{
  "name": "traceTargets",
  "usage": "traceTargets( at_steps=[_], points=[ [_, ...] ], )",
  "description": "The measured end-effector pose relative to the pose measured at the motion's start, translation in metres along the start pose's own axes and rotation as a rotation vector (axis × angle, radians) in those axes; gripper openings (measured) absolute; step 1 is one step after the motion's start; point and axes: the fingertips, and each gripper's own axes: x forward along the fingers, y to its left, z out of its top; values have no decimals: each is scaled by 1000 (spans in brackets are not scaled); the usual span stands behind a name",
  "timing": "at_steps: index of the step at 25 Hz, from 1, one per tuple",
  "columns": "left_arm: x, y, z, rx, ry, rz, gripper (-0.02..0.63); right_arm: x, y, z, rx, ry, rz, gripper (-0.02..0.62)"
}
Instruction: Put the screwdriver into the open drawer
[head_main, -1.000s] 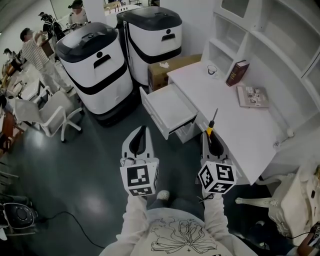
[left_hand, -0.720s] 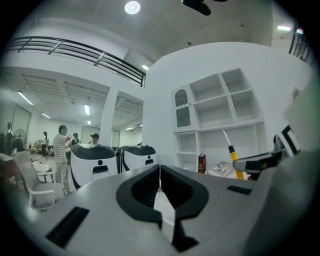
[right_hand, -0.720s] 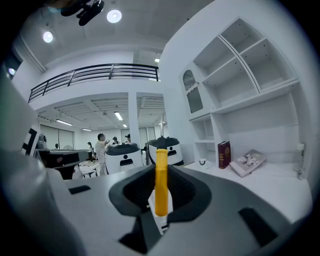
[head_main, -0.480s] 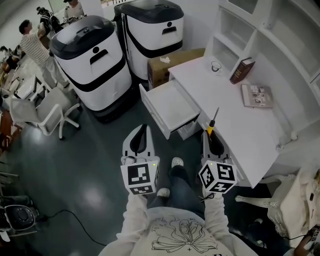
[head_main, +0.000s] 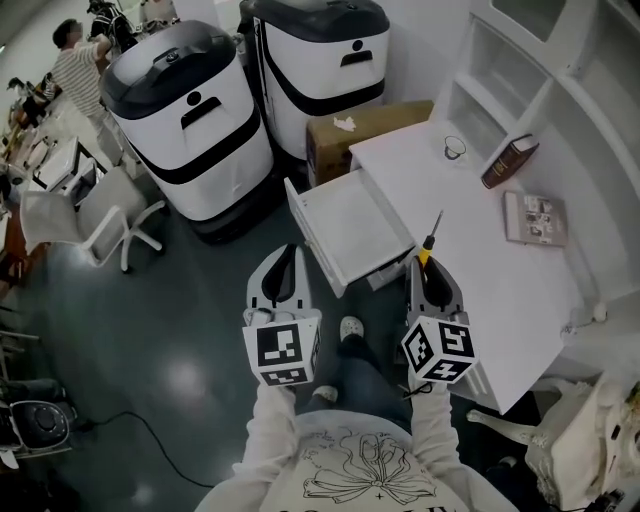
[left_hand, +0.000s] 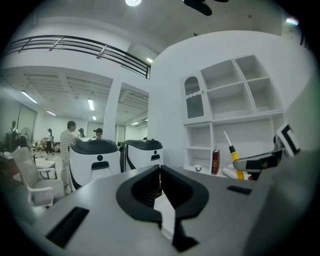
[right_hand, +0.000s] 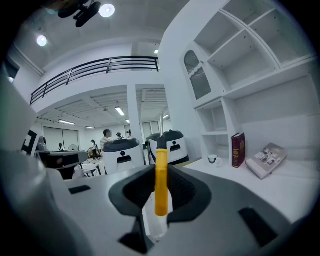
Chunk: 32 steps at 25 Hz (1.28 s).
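Note:
A yellow-handled screwdriver (head_main: 425, 252) stands upright between the pads of my right gripper (head_main: 424, 266), which is shut on its handle (right_hand: 161, 181); the thin shaft points up and away. The white drawer (head_main: 352, 222) is pulled out of the white desk (head_main: 480, 262), empty inside, just ahead and slightly left of the right gripper. My left gripper (head_main: 287, 256) hovers over the dark floor to the left of the drawer's front, its jaws shut with nothing between them (left_hand: 160, 169). The left gripper view also catches the screwdriver (left_hand: 234, 158) at its right.
On the desk lie a red book (head_main: 508, 160), a magazine (head_main: 535, 217) and a small cup (head_main: 455, 148). Two big white-and-black machines (head_main: 190, 115) and a cardboard box (head_main: 370, 123) stand behind the drawer. A white chair (head_main: 90, 215) and people are at the far left.
Both grippers have moved forward together toward the desk; the drawer now lies closer, right ahead of them. The screwdriver stays held in the right gripper, and the left stays shut.

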Motion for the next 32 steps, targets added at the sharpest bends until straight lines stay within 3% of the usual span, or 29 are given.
traceTargets(
  at_steps=[6, 16, 32],
  points=[
    [63, 2, 6, 3, 21, 25, 9, 68, -21, 11, 9, 36, 39, 72],
    [145, 23, 5, -21, 56, 138, 9, 170, -36, 20, -6, 105, 154, 72],
    [204, 47, -43, -53, 194, 203, 9, 254, -34, -25, -2, 266, 238, 72]
  ],
)
